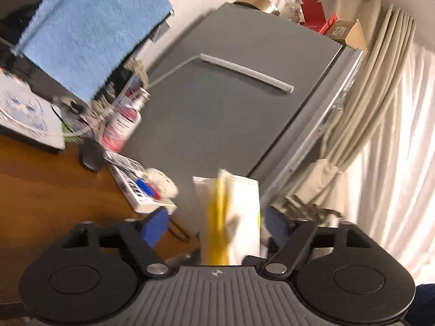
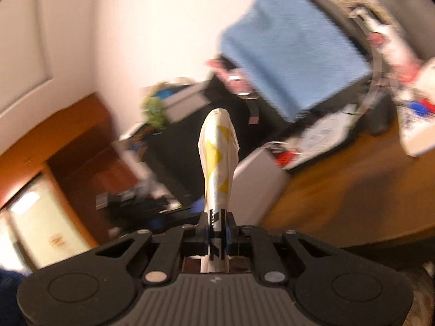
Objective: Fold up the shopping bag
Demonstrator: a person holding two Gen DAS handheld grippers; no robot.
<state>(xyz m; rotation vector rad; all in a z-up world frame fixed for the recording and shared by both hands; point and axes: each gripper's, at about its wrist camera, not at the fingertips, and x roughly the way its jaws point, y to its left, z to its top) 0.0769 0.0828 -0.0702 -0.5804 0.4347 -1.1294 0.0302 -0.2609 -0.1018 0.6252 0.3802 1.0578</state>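
Bag: shopping bag [image 2: 218, 160] already folded into a narrow strip.
Right tongs [image 2: 217, 233]: clamped on it.
Left tongs [image 1: 214, 228]: wide around the bag, pads apart from it.
Left: final tuck, probably.

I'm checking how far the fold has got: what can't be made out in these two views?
- Left wrist view: whether the blue pads press the white-and-yellow folded shopping bag; motion blur smears it.
- Right wrist view: the bag's lower end, hidden behind the shut right gripper.
- Both views: the wooden table's clutter, blurred.

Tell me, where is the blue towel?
In the left wrist view, the blue towel hangs at upper left, above the wooden table, left of the grey fridge.
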